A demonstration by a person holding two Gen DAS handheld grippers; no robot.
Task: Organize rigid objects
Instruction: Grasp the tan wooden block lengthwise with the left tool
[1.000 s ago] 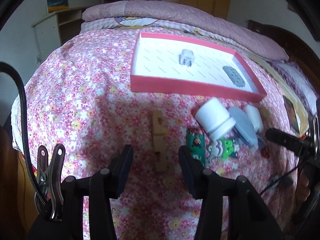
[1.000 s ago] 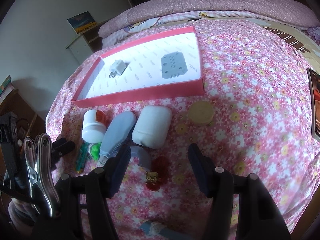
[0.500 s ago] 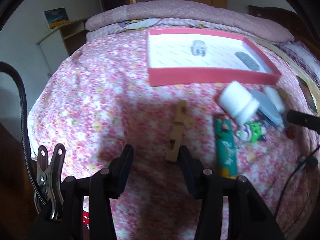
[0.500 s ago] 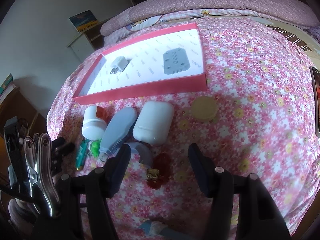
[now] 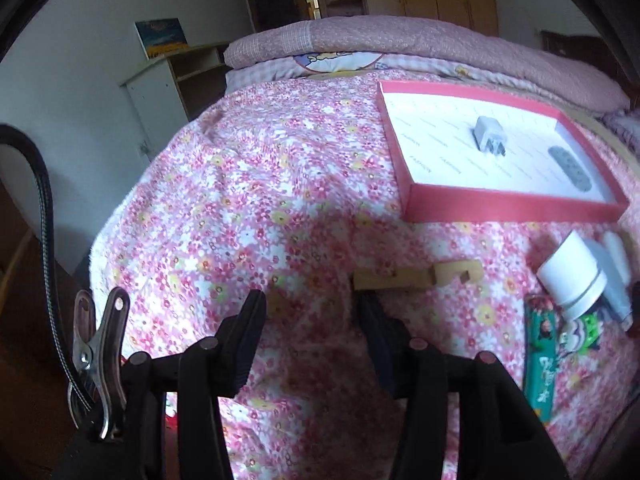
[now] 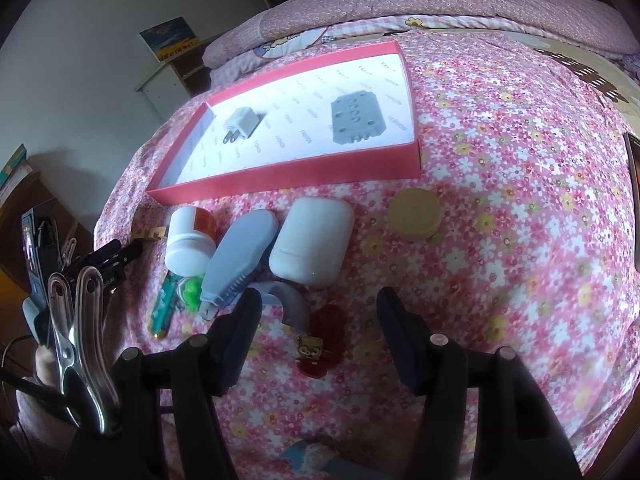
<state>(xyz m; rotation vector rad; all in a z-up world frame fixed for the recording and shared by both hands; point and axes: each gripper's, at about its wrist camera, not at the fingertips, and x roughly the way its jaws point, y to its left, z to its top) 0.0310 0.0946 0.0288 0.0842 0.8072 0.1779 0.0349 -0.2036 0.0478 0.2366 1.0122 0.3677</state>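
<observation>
A red tray point(image 5: 508, 204) point(image 6: 288, 184) on the flowered bedspread holds a white charger point(image 5: 490, 138) point(image 6: 240, 124) and a grey socket block point(image 5: 568, 168) point(image 6: 358, 118). A wooden piece point(image 5: 416, 278) lies crosswise just beyond my open left gripper point(image 5: 310, 312), its left end by the right fingertip. My open right gripper point(image 6: 318, 310) is over a red charm point(image 6: 322, 334) and a grey curved piece point(image 6: 290, 300). In front lie a white bottle point(image 6: 190, 240) point(image 5: 572, 276), a blue-grey brush point(image 6: 240, 256), a white case point(image 6: 312, 246), a round wooden lid point(image 6: 416, 214) and a green stick point(image 5: 540, 360).
A green toy point(image 6: 190, 292) point(image 5: 588, 330) lies by the bottle. The pillow and folded quilt point(image 5: 400, 40) lie behind the tray. A white shelf point(image 5: 172, 80) stands left of the bed. The bed edge drops off at the left. A dark phone point(image 6: 634, 184) lies at the far right.
The left gripper has swung left and turned, so the wooden piece now lies crosswise at its right fingertip and the tray sits to the right. The right gripper has moved slightly forward.
</observation>
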